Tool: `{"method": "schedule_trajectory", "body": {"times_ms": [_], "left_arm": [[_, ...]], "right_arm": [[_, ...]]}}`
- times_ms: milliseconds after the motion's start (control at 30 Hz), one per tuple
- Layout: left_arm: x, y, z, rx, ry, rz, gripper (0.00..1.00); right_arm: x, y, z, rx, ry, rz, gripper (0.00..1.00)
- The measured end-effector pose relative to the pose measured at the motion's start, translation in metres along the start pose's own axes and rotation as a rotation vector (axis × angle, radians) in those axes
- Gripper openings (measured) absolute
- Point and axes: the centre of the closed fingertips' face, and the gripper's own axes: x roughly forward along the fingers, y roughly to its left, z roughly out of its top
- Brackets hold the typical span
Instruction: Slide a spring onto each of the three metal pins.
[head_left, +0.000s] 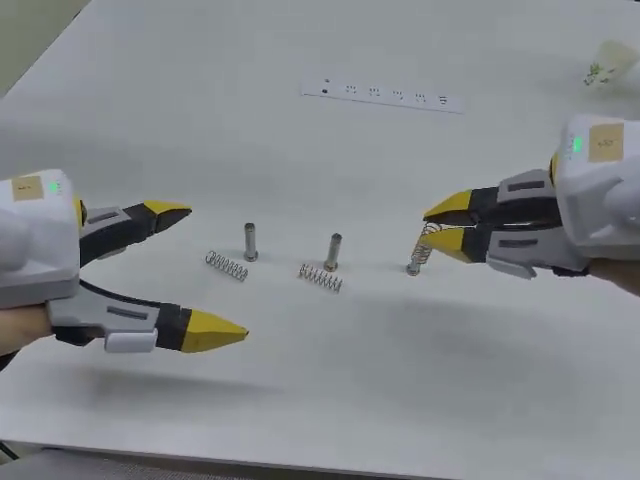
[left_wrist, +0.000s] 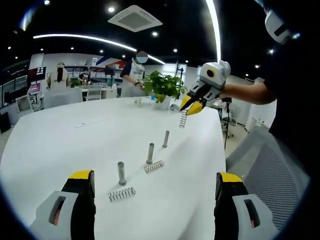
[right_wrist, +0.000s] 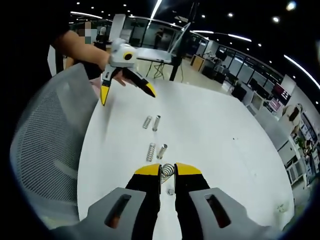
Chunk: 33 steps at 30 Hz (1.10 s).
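- Clamping item: right gripper (head_left: 428, 228), at 3 o'clock in the head view, with its yellow-tipped jaws pinched on the upper end of the held spring (head_left: 424, 247).
- The held spring hangs tilted, and its lower end is down by the right pin (head_left: 413, 268). Whether the coil touches or has gone over the pin cannot be told.
- In the right gripper view, the same coil sits between the nearly closed jaw tips, with the pin's top just beneath.
- Left gripper (head_left: 215, 270), at 9 o'clock in the head view, has its jaws wide apart and holds nothing. It hovers above the surface (head_left: 400, 390).
- Left pin (head_left: 250, 241) stands upright and bare, at the 9 o'clock end of the row.
- Middle pin (head_left: 334, 251) stands upright and bare, between the other two.
- Left spring (head_left: 226, 265) lies flat at 8 o'clock of the left pin, just beside its base.
- Middle spring (head_left: 320, 278) lies flat at 7 o'clock of the middle pin, just beside its base.
- White power strip (head_left: 382, 94) lies flat at 12 o'clock, well apart from the pins.
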Motion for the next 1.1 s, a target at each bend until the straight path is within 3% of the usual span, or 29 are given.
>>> {"method": "schedule_trajectory", "body": {"times_ms": [633,1100], "left_arm": [[-0.004,0.003,0.001,-0.013,-0.005,0.014,0.98],[-0.006,0.006,0.002,-0.026,-0.021,0.026,0.98]], "right_arm": [[0.005,-0.031,-0.024,0.073,0.022,-0.084,0.07],[0.013,-0.037,-0.035,0.122,0.032,-0.094,0.07]]}}
